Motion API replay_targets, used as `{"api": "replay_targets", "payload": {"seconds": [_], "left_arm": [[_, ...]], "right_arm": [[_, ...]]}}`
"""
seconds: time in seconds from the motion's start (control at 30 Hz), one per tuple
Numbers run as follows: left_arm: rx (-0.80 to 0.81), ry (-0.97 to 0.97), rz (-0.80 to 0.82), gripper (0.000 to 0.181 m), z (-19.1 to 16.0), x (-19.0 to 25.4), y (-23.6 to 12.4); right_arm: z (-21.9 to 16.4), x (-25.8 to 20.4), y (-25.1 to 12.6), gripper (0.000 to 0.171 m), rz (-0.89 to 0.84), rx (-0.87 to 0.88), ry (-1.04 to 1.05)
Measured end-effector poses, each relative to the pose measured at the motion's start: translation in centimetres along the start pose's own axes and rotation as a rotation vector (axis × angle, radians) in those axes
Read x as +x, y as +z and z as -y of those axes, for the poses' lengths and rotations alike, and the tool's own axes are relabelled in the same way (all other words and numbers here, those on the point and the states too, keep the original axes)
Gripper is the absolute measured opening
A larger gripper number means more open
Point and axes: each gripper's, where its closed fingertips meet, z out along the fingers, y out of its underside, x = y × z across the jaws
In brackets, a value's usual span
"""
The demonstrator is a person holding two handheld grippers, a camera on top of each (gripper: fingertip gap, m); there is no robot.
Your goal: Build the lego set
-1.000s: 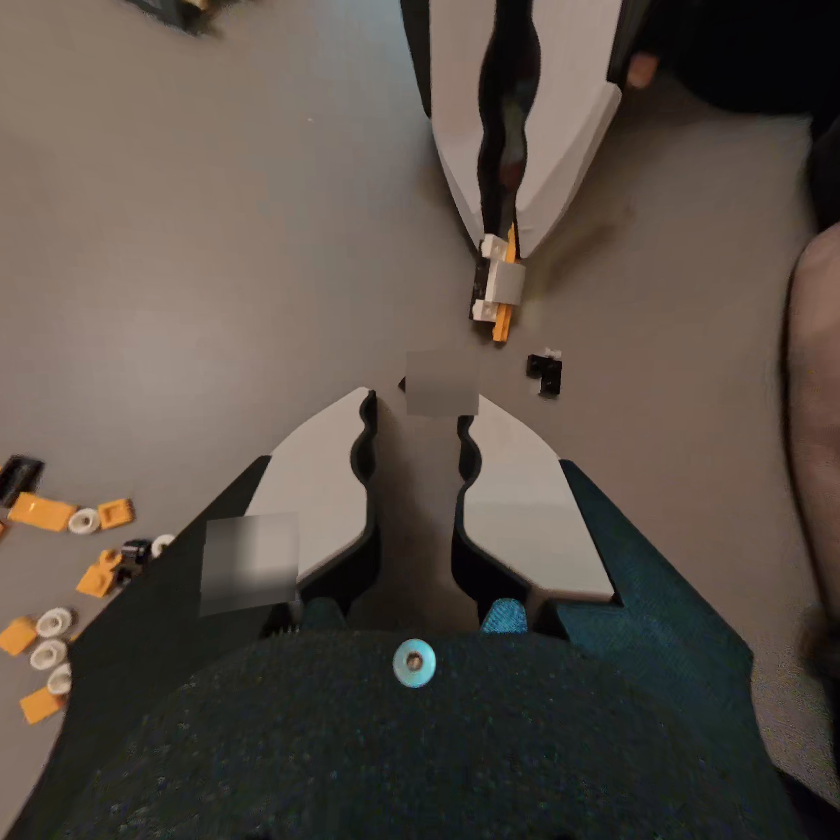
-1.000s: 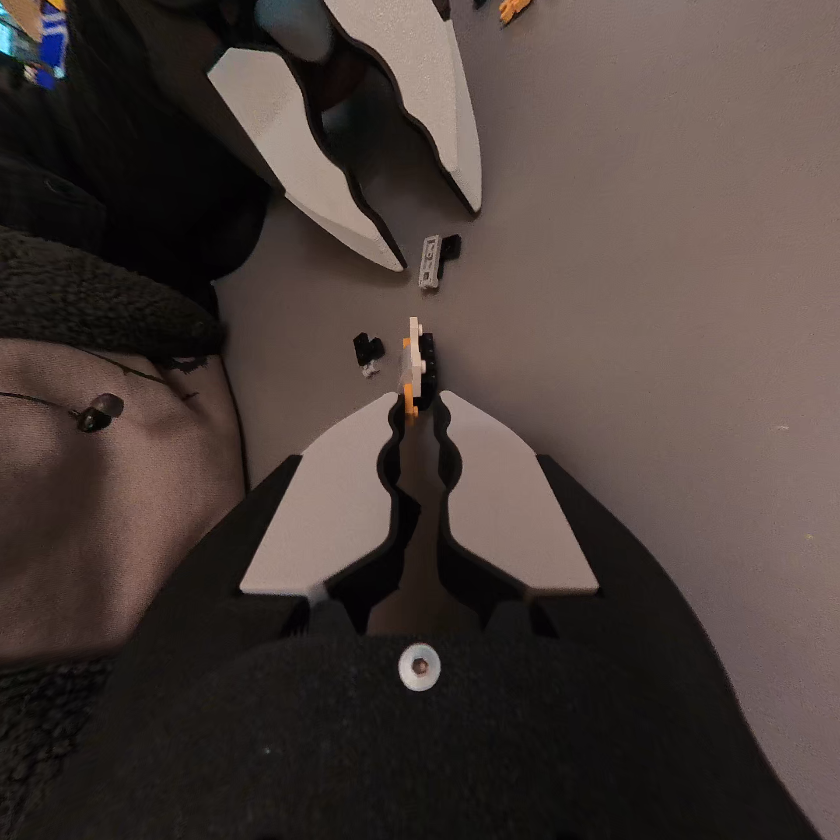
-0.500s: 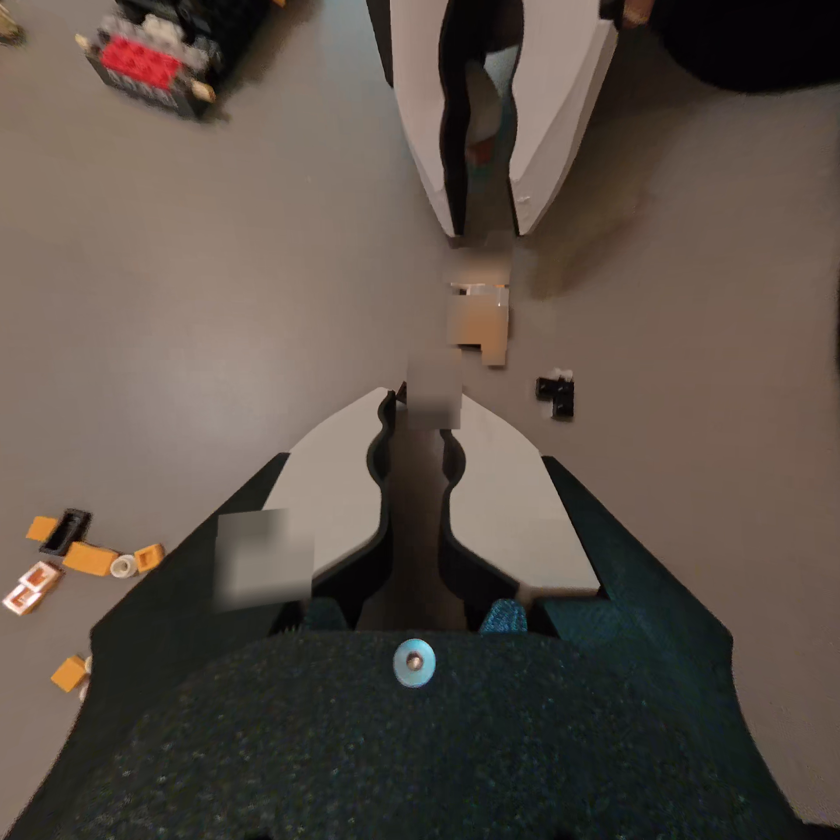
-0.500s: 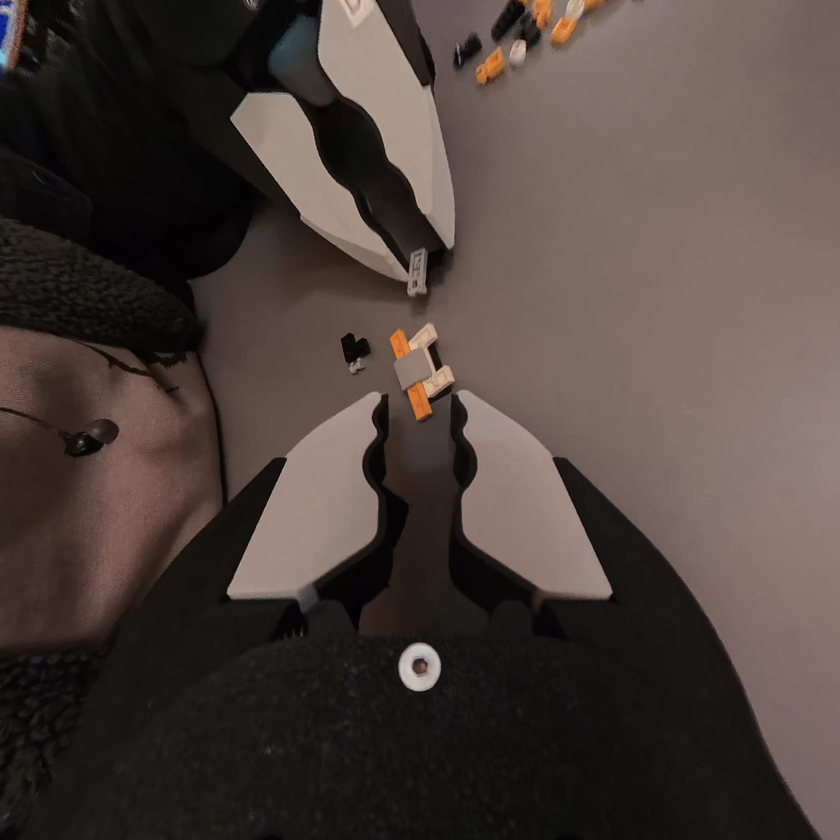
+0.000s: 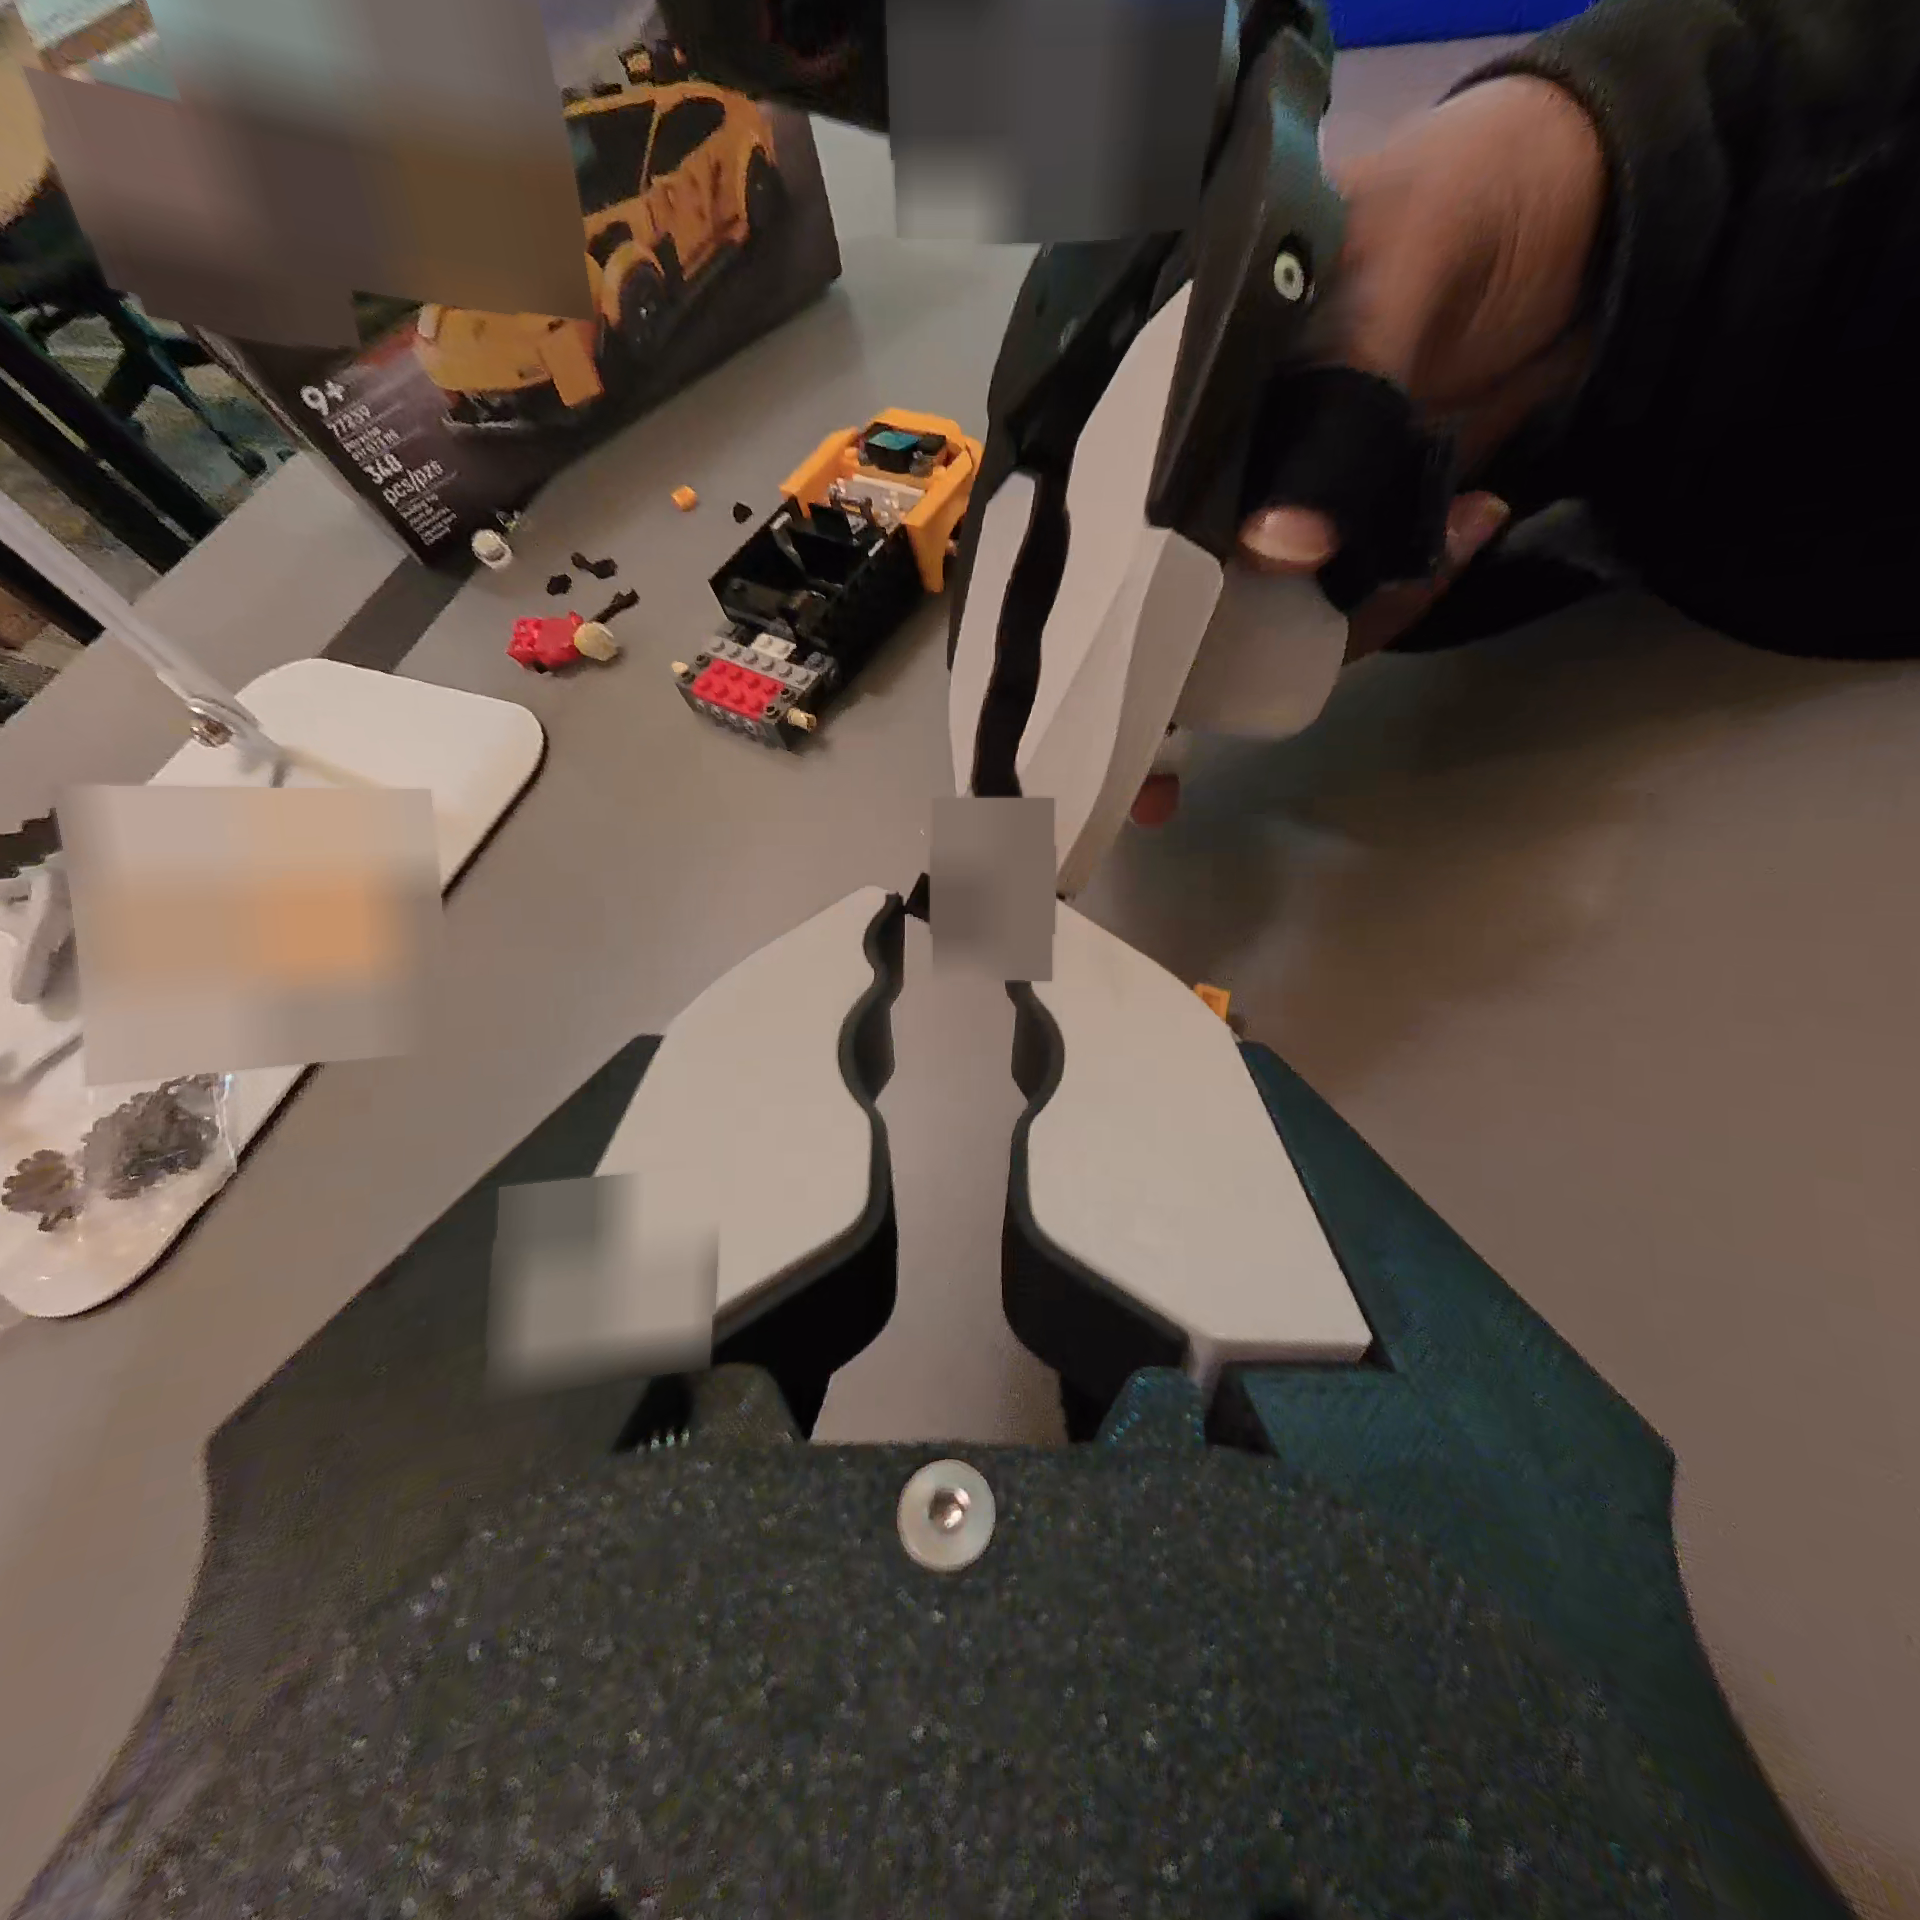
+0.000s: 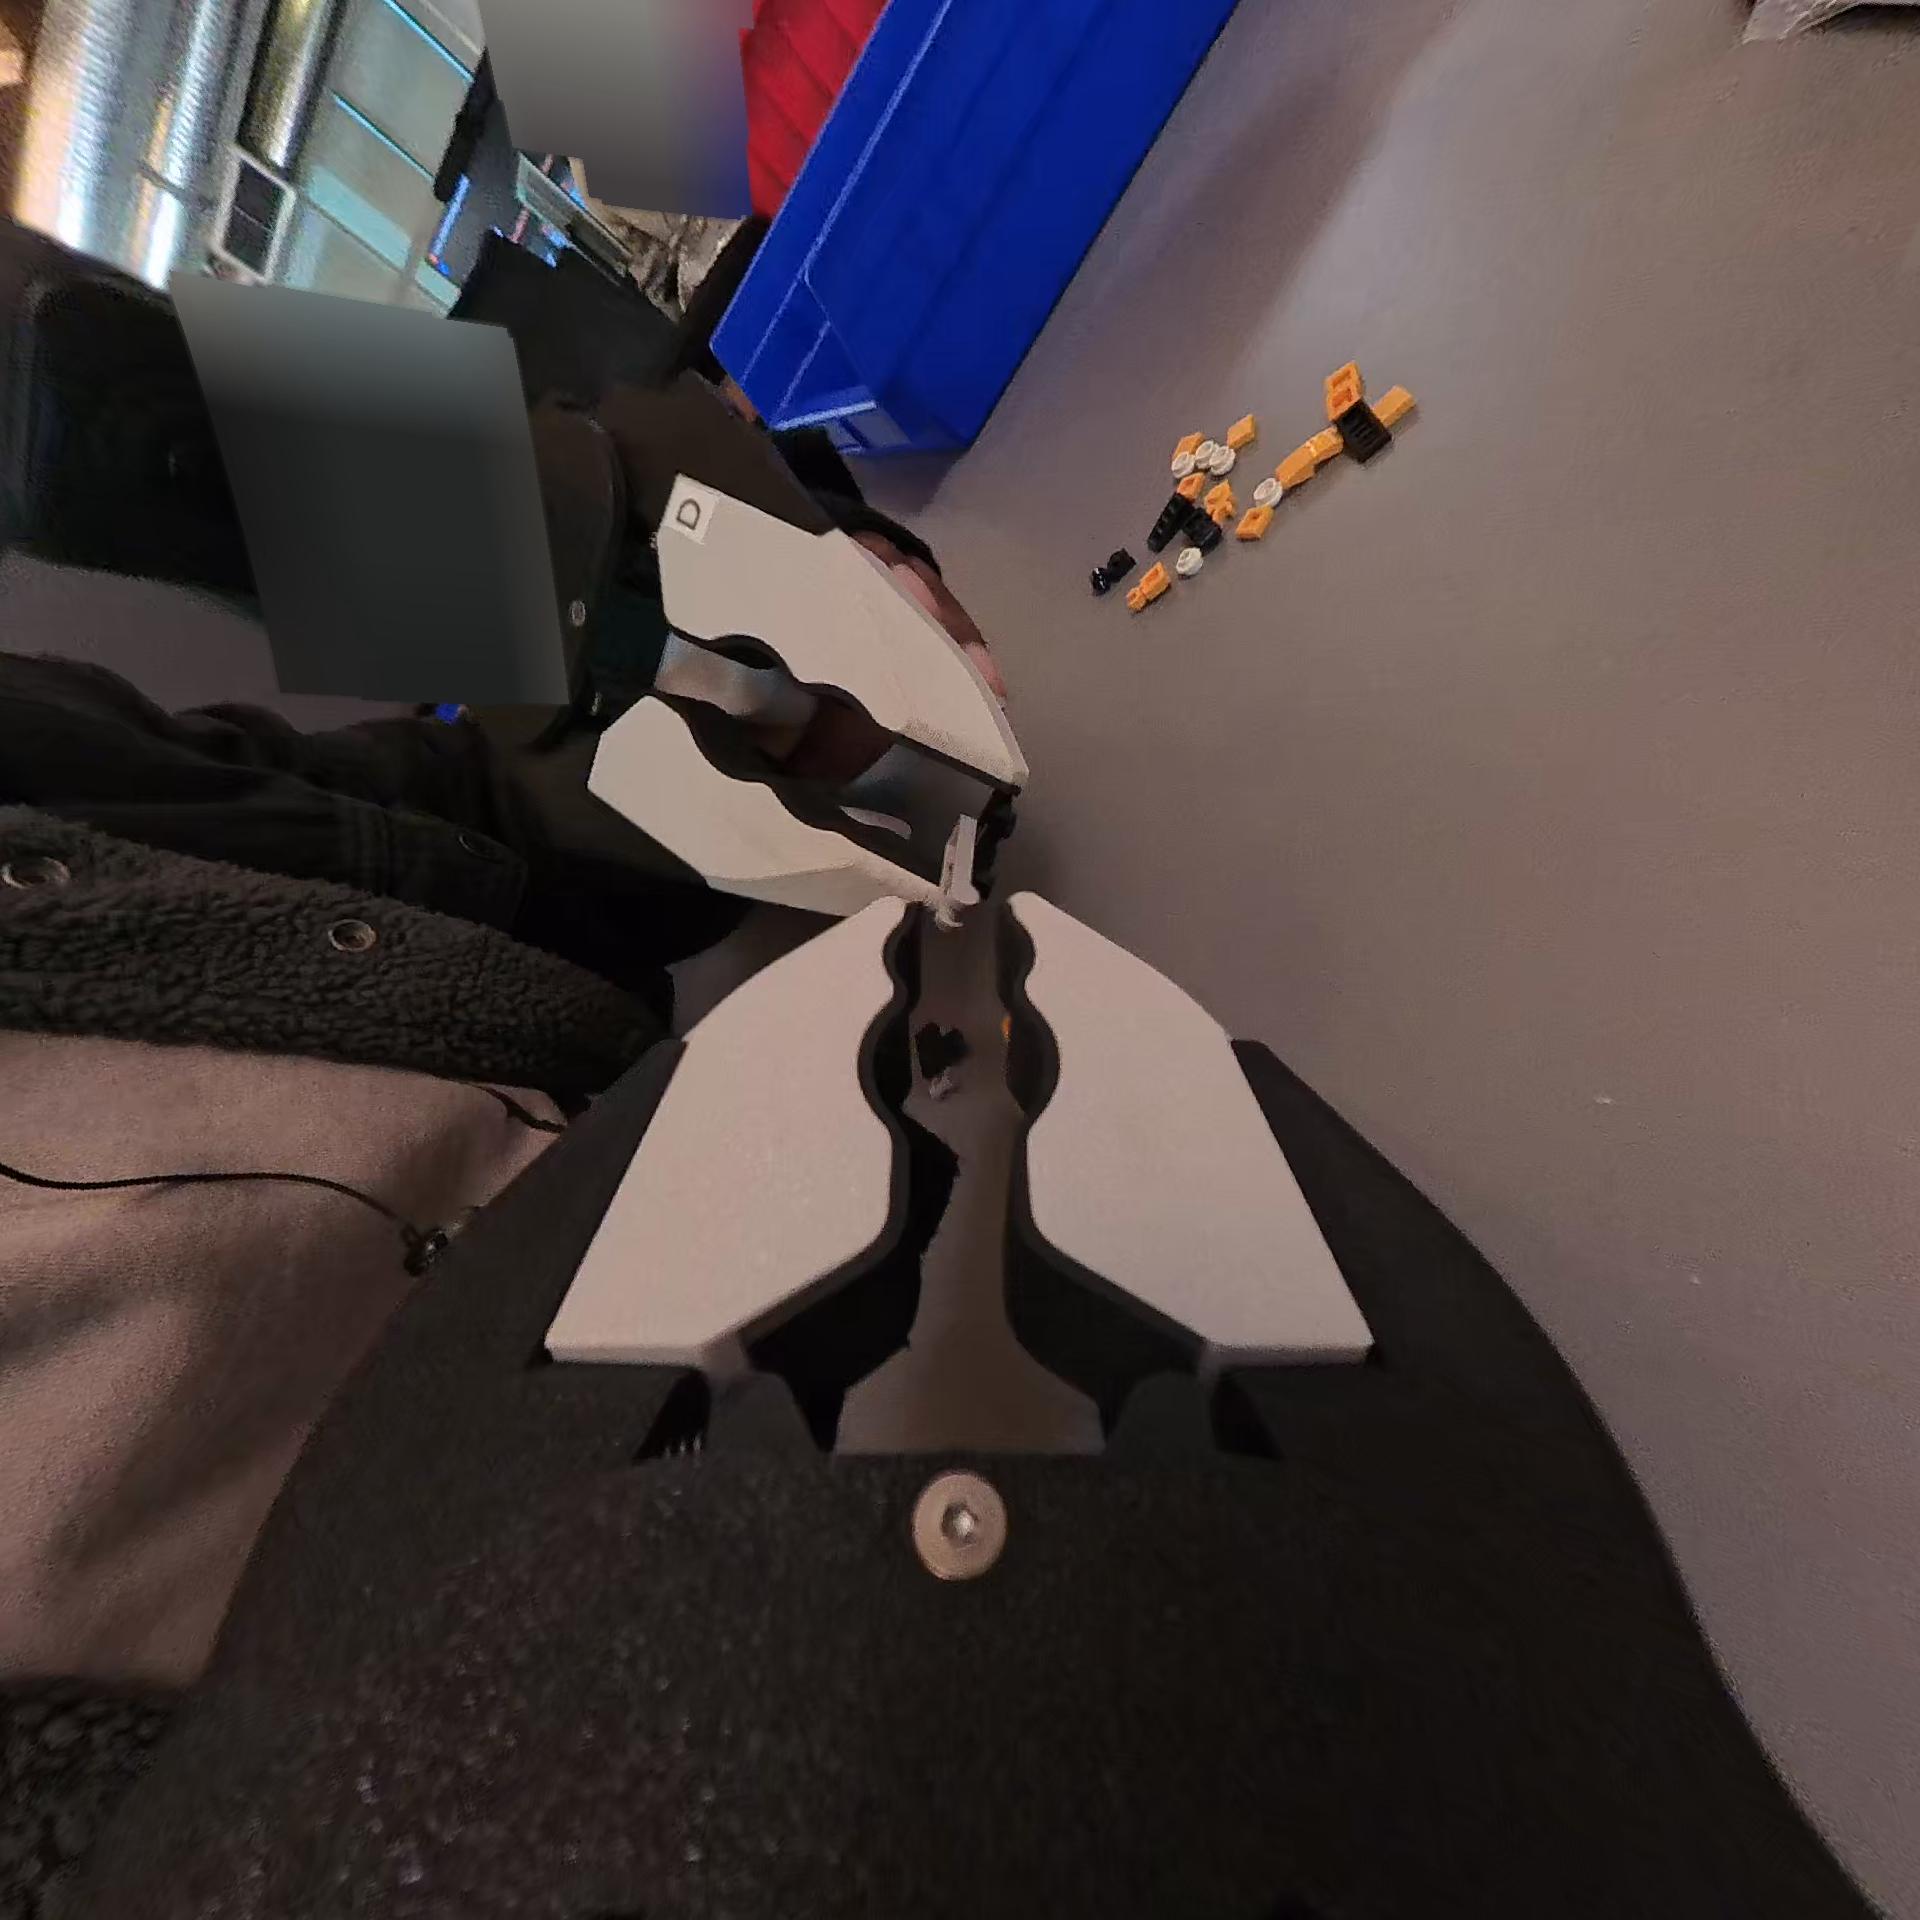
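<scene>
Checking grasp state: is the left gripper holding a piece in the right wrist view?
Yes, the left gripper pinches a small grey piece at its tips, above the table.

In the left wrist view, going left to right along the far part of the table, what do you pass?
White pad → small red piece → half-built orange and black car → right gripper, held by a hand.
</scene>
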Motion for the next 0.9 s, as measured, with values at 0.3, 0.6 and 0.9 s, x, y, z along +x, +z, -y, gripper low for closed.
{"api": "replay_targets", "payload": {"seconds": [0.3, 0.6, 0.9], "left_arm": [[0.031, -0.245, -0.304, 0.022, 0.0, 2.0, -0.4], [-0.159, -0.541, -0.710, 0.013, -1.3, 3.7, -0.3], [-0.157, -0.674, -0.796, 0.005, -1.4, 4.0, 0.2]], "right_arm": [[-2.1, -0.1, -0.7, 0.005, 0.093, -0.220, -0.077], [-3.5, -0.5, -1.2, 0.006, 0.201, -0.621, -0.247], [-4.2, 0.4, -1.4, 0.006, 0.239, -0.779, -0.240]]}}
